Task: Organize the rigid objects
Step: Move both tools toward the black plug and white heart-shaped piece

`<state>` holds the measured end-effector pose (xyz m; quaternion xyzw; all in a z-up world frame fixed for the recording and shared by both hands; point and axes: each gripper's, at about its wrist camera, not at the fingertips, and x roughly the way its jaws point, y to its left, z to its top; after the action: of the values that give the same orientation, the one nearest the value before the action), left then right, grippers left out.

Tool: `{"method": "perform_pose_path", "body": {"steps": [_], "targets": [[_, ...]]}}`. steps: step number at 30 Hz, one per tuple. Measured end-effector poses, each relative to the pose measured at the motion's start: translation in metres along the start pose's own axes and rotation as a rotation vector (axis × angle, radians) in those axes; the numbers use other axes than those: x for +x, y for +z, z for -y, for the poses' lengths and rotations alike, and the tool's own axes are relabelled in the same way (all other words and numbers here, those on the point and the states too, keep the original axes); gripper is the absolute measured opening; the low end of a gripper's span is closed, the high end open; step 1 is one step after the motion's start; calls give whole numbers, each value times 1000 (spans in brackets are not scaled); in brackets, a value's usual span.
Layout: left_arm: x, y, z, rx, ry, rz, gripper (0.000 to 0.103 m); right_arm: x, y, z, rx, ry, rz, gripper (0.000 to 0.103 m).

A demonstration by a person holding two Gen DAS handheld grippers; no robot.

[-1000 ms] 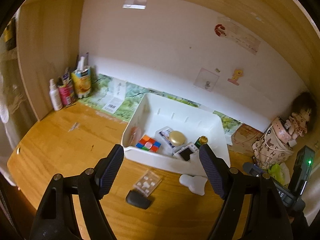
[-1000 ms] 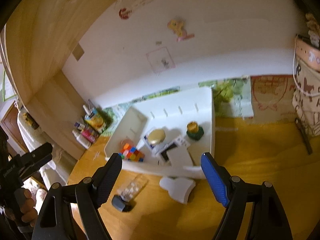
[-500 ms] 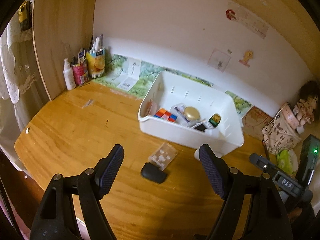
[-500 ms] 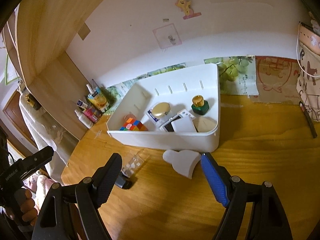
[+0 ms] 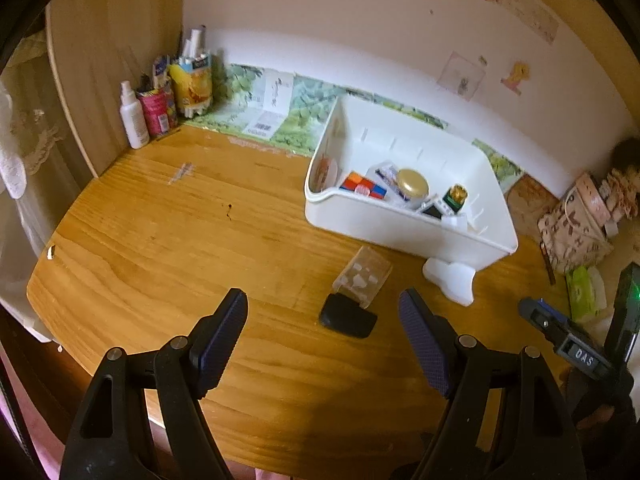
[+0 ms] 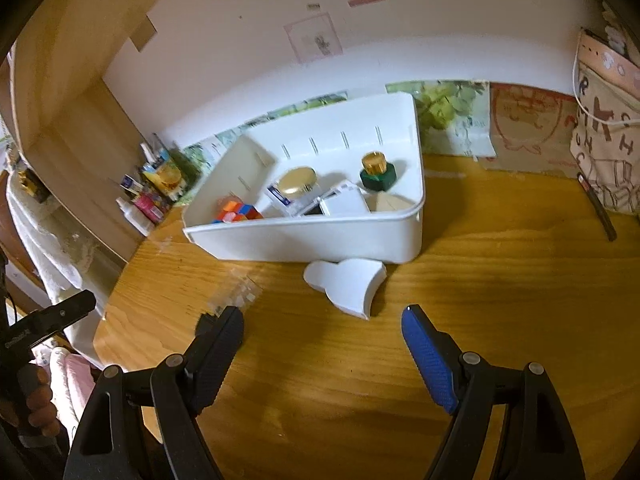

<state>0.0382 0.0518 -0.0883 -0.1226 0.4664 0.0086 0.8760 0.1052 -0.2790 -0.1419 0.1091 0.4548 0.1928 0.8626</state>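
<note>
A white bin (image 5: 404, 226) (image 6: 320, 236) stands on the wooden desk and holds a colour cube (image 5: 362, 188), a gold-lidded jar (image 5: 412, 184) (image 6: 297, 179), a green bottle with a gold cap (image 6: 376, 172) and small boxes. In front of it lie a clear plastic case (image 5: 362, 276) (image 6: 236, 296), a small black object (image 5: 348, 320) and a white heart-shaped piece (image 5: 450, 276) (image 6: 348, 286). My left gripper (image 5: 323, 320) is open above the desk, just short of the black object. My right gripper (image 6: 322, 330) is open a little before the white piece.
Bottles and cartons (image 5: 168, 96) crowd the back left corner by a wooden side panel. A patterned bag (image 5: 576, 224) (image 6: 608, 128) and a green packet (image 5: 584, 292) sit at the right. A black pen (image 6: 596, 206) lies near the bag. The desk's front edge curves close below.
Both grippers have sunk and tilted down toward the desk. The bin and loose items have shifted up in both views. Neither gripper's jaws changed.
</note>
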Motion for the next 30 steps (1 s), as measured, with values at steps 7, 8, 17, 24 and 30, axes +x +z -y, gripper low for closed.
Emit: {"method": "perform_pose_path", "body": {"steps": [7,8,17,24,30], "targets": [[27,3,-10,51,-10,-131,81,17,-6,-7,35,-70,-23,82],[32,4,-11,59,-12,-154,81,20,-6,-7,44,-79,-28,82],[71,12,-5,190,-36,-314,81,49,-7,-11,120,-161,-63,82],[105,14,14,315,-62,-437,81,69,-5,-12,135,-206,-75,82],[130,11,33,380,-83,-517,81,91,-3,-17,93,-238,-91,82]]}}
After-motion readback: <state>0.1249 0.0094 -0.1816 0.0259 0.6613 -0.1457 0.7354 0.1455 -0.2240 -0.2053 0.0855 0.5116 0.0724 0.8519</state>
